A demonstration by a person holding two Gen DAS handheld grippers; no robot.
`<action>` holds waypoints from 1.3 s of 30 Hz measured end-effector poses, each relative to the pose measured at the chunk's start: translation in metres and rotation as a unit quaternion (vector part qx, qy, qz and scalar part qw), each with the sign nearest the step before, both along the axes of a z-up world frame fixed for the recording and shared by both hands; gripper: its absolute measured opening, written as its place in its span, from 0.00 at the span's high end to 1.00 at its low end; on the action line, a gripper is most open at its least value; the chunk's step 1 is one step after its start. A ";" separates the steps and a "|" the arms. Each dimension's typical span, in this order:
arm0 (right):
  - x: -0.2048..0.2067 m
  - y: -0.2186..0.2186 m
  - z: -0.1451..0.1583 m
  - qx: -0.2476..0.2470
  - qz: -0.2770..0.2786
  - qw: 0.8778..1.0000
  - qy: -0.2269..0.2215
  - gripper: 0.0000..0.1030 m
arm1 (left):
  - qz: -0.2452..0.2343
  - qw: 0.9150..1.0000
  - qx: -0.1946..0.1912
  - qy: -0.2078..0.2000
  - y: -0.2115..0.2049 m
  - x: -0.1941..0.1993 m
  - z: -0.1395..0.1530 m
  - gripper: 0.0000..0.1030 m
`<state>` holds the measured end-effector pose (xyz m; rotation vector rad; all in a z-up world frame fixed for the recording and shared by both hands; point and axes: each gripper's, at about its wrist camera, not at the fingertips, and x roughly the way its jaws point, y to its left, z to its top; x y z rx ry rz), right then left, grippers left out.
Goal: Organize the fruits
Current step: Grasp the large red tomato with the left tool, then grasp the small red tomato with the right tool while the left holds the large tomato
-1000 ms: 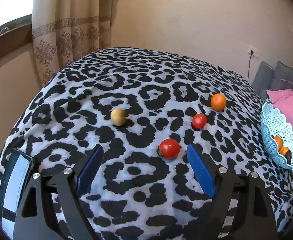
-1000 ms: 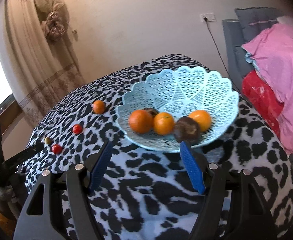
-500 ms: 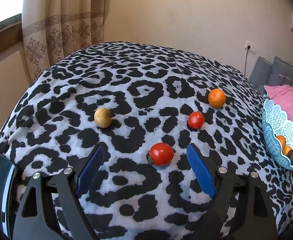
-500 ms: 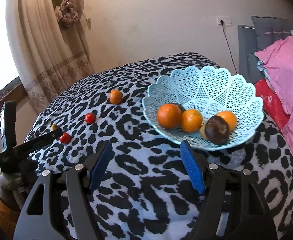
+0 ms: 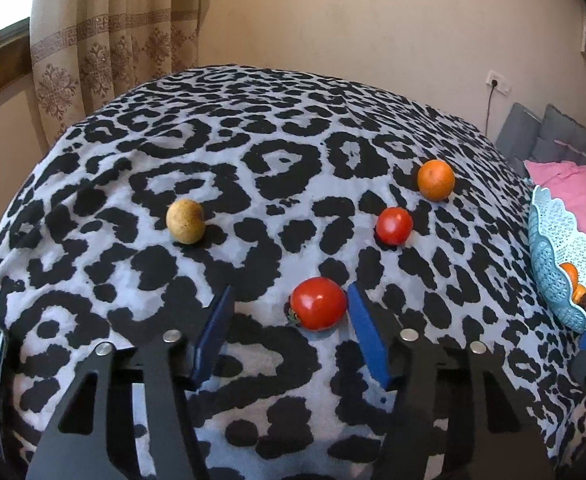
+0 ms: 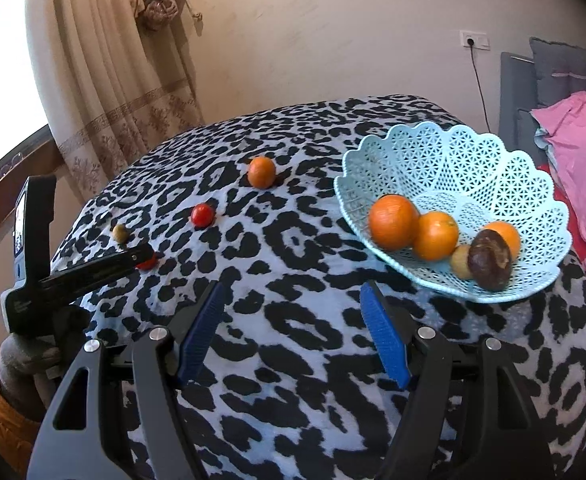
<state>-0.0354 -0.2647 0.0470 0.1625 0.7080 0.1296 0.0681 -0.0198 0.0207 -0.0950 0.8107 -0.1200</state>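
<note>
On the leopard-print cloth [image 5: 277, 392], a large red tomato [image 5: 319, 303] lies between the blue pads of my left gripper [image 5: 289, 292]. Its jaws are closing. The right pad [image 5: 367, 332] is almost at the tomato and the left pad [image 5: 213, 332] still stands clear. Farther off lie a small tomato [image 5: 393, 225], an orange [image 5: 436, 179] and a tan round fruit [image 5: 185, 221]. My right gripper [image 6: 291, 286] hangs open over bare cloth, left of the light-blue lattice basket [image 6: 453, 136]. The basket holds three oranges [image 6: 393, 222], a dark brown fruit [image 6: 489, 259] and a small yellowish one.
A curtain [image 5: 105, 40] and a window sill stand behind the table at the left. Pink bedding [image 6: 581, 152] and grey cushions lie to the right, beyond the basket. The cloth drops away at the table's round edge. A phone [image 6: 27, 216] is mounted on the left gripper.
My left gripper moved forward and down onto the large tomato, and its jaws narrowed around it. My right gripper drifted left, so the basket now sits further right in its view.
</note>
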 end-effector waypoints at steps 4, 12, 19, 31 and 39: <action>0.005 0.007 -0.003 -0.002 0.006 1.000 0.006 0.30 | -0.013 1.000 0.002 0.000 -0.004 -0.001 -0.001 0.59; 0.013 0.017 -0.007 -0.005 0.014 1.000 0.015 0.30 | -0.027 0.999 -0.020 -0.007 -0.002 -0.004 -0.001 0.71; 0.024 0.028 -0.007 -0.012 0.025 0.999 0.018 0.30 | -0.016 0.998 -0.054 -0.026 0.010 -0.011 0.006 0.72; 0.094 0.070 -0.007 -0.033 0.091 0.995 0.023 0.30 | 0.013 0.998 -0.053 -0.042 0.016 -0.015 0.009 0.72; 0.147 0.093 -0.023 -0.025 0.122 0.991 0.057 0.34 | 0.021 0.997 -0.059 -0.037 0.019 -0.013 0.007 0.72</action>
